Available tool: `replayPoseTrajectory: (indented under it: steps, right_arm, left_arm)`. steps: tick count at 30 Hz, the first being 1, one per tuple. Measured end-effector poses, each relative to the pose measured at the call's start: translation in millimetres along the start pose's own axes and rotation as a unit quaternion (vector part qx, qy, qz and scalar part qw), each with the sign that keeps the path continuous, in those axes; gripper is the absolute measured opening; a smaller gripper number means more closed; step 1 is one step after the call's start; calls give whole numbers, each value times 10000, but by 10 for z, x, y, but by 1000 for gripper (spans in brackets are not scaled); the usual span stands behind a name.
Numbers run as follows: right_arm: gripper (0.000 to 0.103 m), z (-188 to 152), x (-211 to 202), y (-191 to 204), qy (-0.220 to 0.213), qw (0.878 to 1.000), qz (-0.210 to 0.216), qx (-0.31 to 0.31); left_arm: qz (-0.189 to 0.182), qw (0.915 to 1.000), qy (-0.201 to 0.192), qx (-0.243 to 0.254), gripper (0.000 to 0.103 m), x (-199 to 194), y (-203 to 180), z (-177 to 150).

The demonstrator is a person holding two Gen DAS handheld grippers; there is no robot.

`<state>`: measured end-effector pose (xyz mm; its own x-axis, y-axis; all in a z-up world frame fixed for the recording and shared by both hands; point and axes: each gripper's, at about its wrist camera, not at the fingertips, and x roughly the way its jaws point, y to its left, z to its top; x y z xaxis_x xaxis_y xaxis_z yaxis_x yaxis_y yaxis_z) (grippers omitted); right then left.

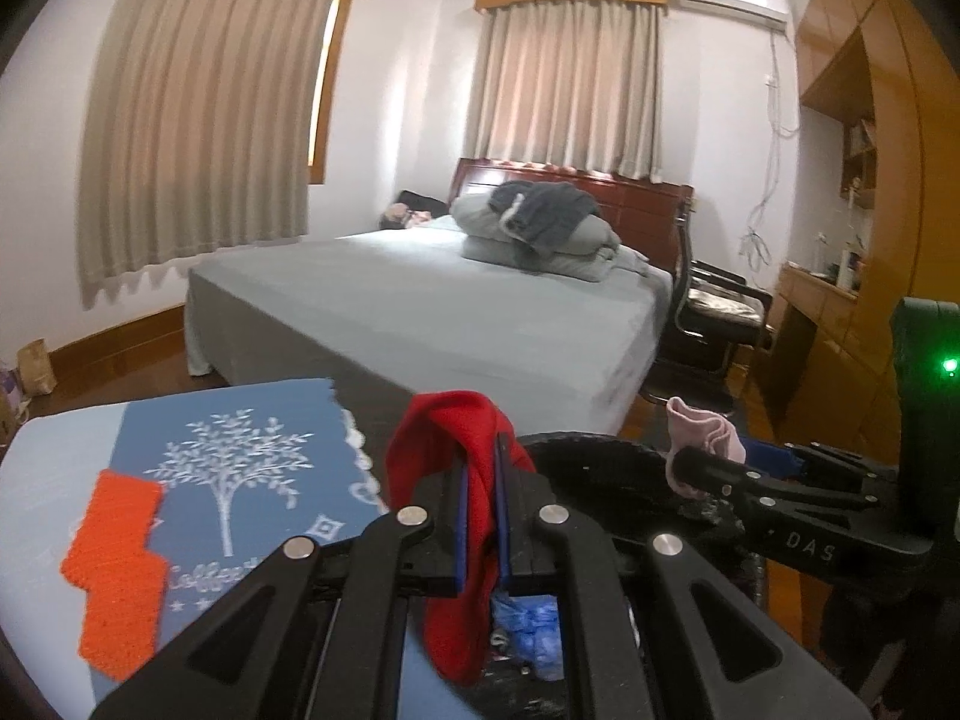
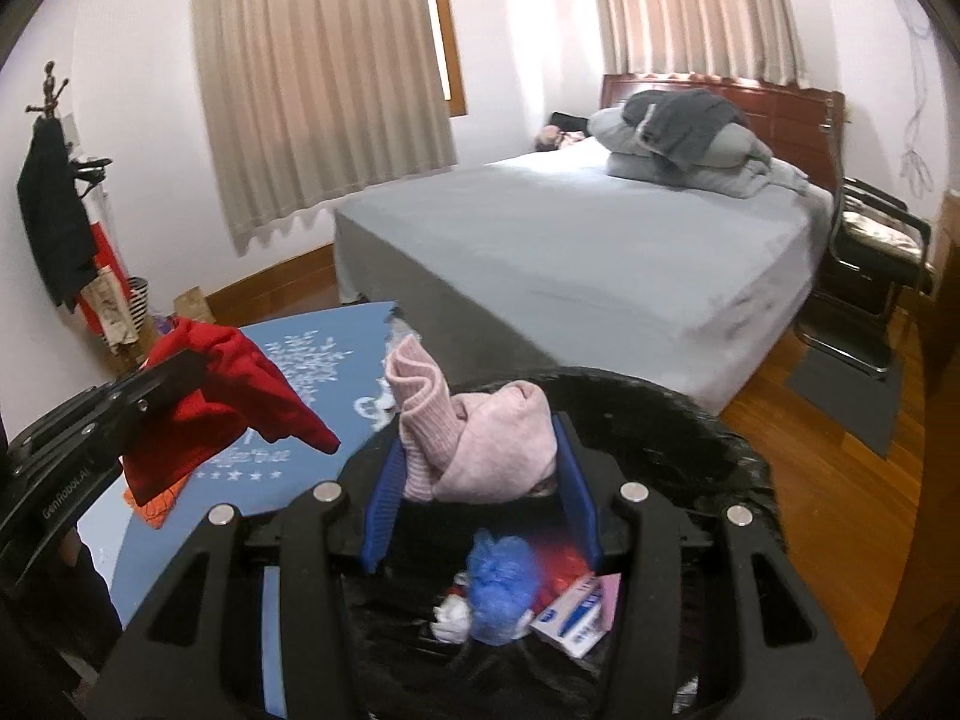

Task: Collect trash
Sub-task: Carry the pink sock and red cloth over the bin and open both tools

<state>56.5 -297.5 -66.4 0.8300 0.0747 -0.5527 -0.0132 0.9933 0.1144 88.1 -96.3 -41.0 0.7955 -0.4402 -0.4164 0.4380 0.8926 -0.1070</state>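
My left gripper (image 1: 482,474) is shut on a red cloth (image 1: 456,540) that hangs down by the rim of a black-lined trash bin (image 1: 594,450). It also shows in the right wrist view (image 2: 180,372) with the red cloth (image 2: 234,402) above the table. My right gripper (image 2: 477,468) is shut on a pink cloth (image 2: 480,438) held over the bin (image 2: 690,420). Inside the bin lie a blue crumpled bag (image 2: 495,594), white paper and a small box (image 2: 576,612). The pink cloth also shows in the left wrist view (image 1: 702,432).
An orange knitted piece (image 1: 117,570) lies on the blue tablecloth (image 1: 228,456) of the table to the left. A bed (image 2: 600,240) stands beyond, a chair (image 2: 870,252) and wooden cabinets (image 1: 852,180) at right, a coat rack (image 2: 54,198) at left.
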Motion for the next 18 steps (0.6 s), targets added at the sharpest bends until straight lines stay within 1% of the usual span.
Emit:
replayPoseTrajectory:
  steps: [6, 11, 18]
  right_arm:
    - [46, -102, -78, -304, -12, 9996, -217, 151]
    - [46, -110, -77, -464, 5, 9993, -308, 206]
    - [46, -120, 4, -613, 25, 9989, -378, 274]
  left_arm:
    - [-263, 9995, 72, 183, 7, 147, -259, 4]
    - [-437, 9984, 139, 340, 7, 271, -467, -16]
    - [-553, 9965, 410, 468, 7, 561, -661, -113]
